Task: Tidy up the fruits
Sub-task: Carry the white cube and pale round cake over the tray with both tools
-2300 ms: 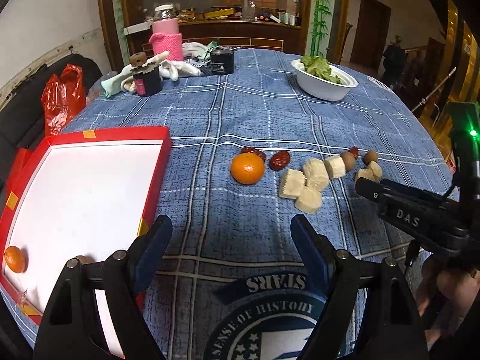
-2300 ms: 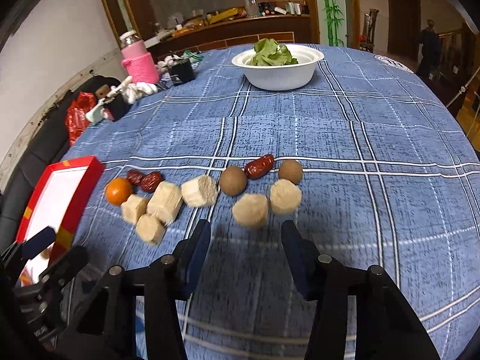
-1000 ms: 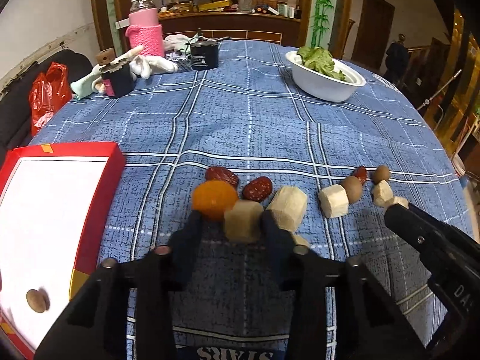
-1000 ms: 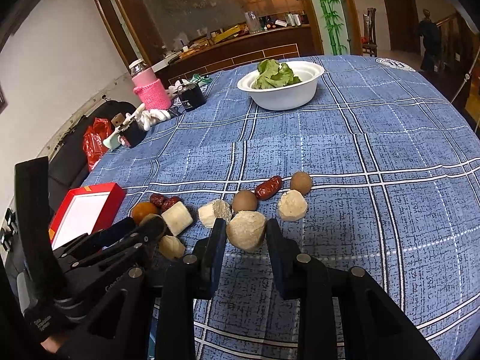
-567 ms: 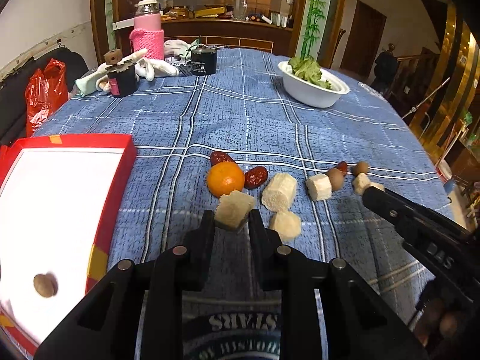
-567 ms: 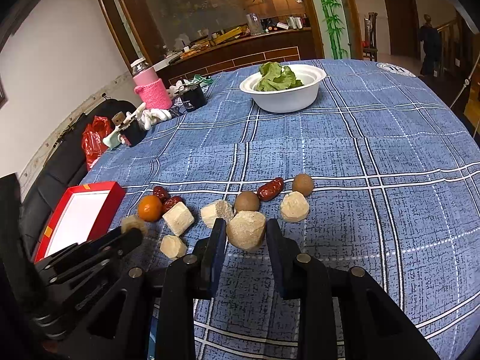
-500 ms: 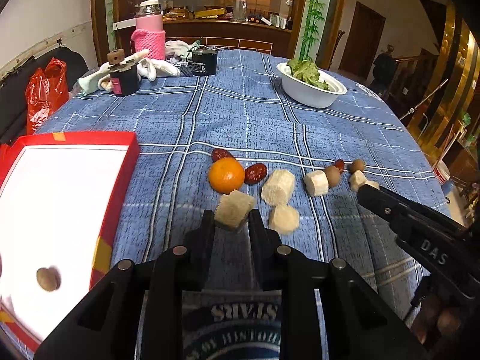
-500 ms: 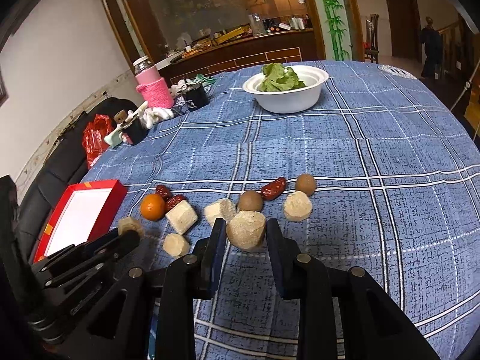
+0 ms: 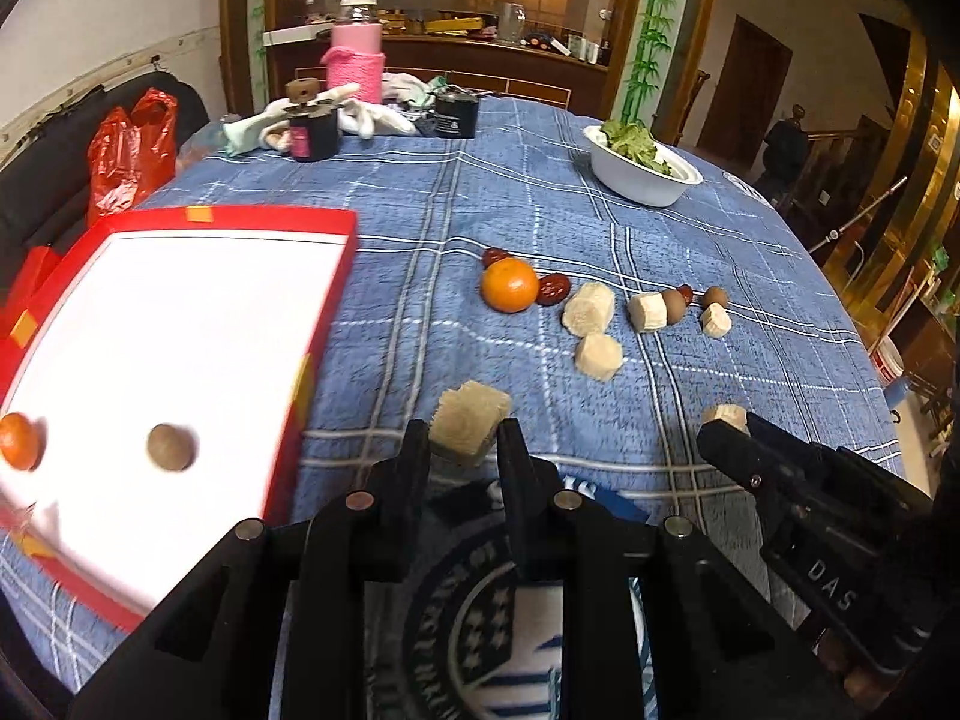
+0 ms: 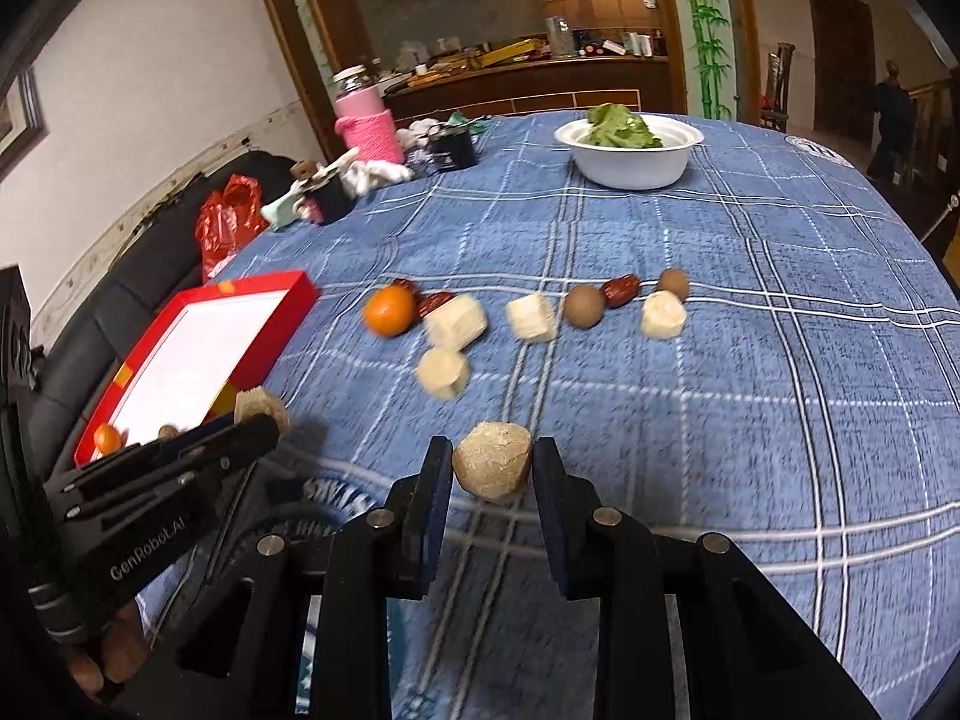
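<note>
L gripper: clamped on tan chunk, prob headed for red tray.
R gripper: pinched round a pale lump, lifted for same.

A pale square chunk and a round tan chunk are held up above the blue cloth. An orange, red dates and brown balls lie in a row.

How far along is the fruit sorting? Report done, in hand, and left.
Done: a small orange and a brown ball lie in the red tray. In hand: left gripper and right gripper each clamp a beige chunk. Left: the orange, dates, brown balls and beige chunks on the tablecloth.
</note>
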### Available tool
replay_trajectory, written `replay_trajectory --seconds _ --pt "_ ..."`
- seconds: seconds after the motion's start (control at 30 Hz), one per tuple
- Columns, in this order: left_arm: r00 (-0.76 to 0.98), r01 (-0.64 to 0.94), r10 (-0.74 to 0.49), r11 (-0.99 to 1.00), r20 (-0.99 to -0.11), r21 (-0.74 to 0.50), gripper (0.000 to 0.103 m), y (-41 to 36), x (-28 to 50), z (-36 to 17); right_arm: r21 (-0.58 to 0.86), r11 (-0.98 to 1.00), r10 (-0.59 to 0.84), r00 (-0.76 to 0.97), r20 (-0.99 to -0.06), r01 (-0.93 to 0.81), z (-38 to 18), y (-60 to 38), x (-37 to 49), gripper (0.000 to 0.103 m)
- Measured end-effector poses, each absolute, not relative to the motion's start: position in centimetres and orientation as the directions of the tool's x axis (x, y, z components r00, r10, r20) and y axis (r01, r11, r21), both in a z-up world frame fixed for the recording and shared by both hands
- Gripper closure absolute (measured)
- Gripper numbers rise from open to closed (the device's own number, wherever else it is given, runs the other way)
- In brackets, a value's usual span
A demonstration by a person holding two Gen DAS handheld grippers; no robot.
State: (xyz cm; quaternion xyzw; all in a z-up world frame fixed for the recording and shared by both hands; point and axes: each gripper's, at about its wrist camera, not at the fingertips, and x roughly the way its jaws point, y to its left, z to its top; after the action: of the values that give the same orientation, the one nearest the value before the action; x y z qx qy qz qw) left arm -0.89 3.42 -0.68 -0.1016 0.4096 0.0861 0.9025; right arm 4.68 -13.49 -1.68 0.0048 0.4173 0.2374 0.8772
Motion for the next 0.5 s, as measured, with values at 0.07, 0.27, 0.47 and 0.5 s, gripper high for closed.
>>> replay_trajectory --seconds 0.07,0.27,0.47,0.5 --pt "0.653 -0.251 0.08 0.961 -0.753 -0.116 0.083 3.9 -1.6 -0.3 0.195 0.882 0.422 0.538 -0.729 -0.429 -1.4 -12.7 3.8 0.075" --pt "0.668 -0.301 0.119 0.946 -0.735 -0.12 0.083 6.3 -3.7 0.9 0.164 0.862 0.436 0.537 -0.722 -0.48 -0.2 -10.2 1.8 0.075" --pt "0.675 -0.376 0.177 0.918 -0.717 -0.127 0.082 10.0 -5.7 1.9 0.136 0.829 0.465 0.533 -0.707 -0.542 1.2 -6.9 0.2 0.075" --pt "0.675 -0.39 0.188 0.912 -0.713 -0.128 0.082 10.7 -6.1 2.0 0.133 0.823 0.471 0.532 -0.704 -0.553 1.4 -6.4 0.0 0.075"
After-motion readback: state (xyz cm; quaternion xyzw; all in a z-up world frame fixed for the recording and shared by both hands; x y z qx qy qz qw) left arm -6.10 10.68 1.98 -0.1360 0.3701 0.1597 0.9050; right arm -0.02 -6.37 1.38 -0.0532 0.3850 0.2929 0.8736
